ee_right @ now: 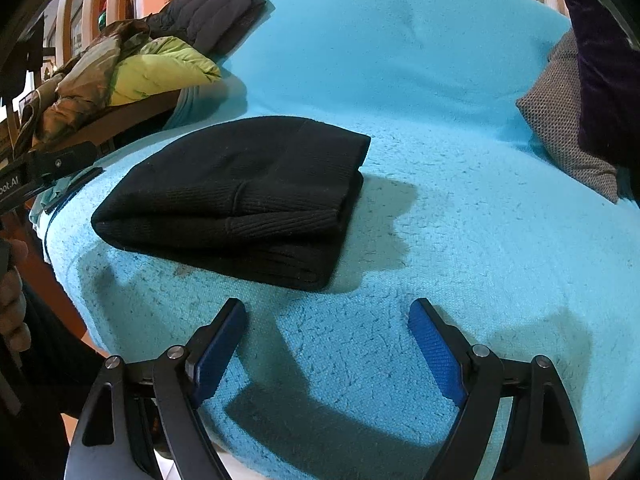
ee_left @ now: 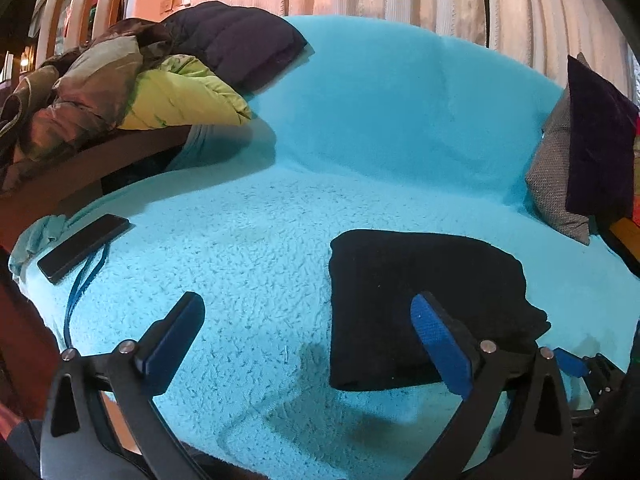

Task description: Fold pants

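Note:
Black ribbed pants [ee_left: 404,304] lie folded into a thick flat bundle on a turquoise fleece blanket [ee_left: 248,248]. My left gripper [ee_left: 308,304] stands open just in front of the bundle's left edge, its right finger over the cloth's near part, nothing between the pads. In the right wrist view the folded pants [ee_right: 240,196] sit ahead and to the left. My right gripper [ee_right: 326,310] hovers open over bare blanket [ee_right: 460,220], just short of the bundle's near right corner.
A pile of jackets [ee_left: 120,92] in olive, lime and dark colours lies at the back left. A dark phone [ee_left: 84,248] with a blue cord rests at the blanket's left edge. Grey and dark purple cushions [ee_left: 576,160] stand at the right. A person's hand [ee_right: 12,300] shows at far left.

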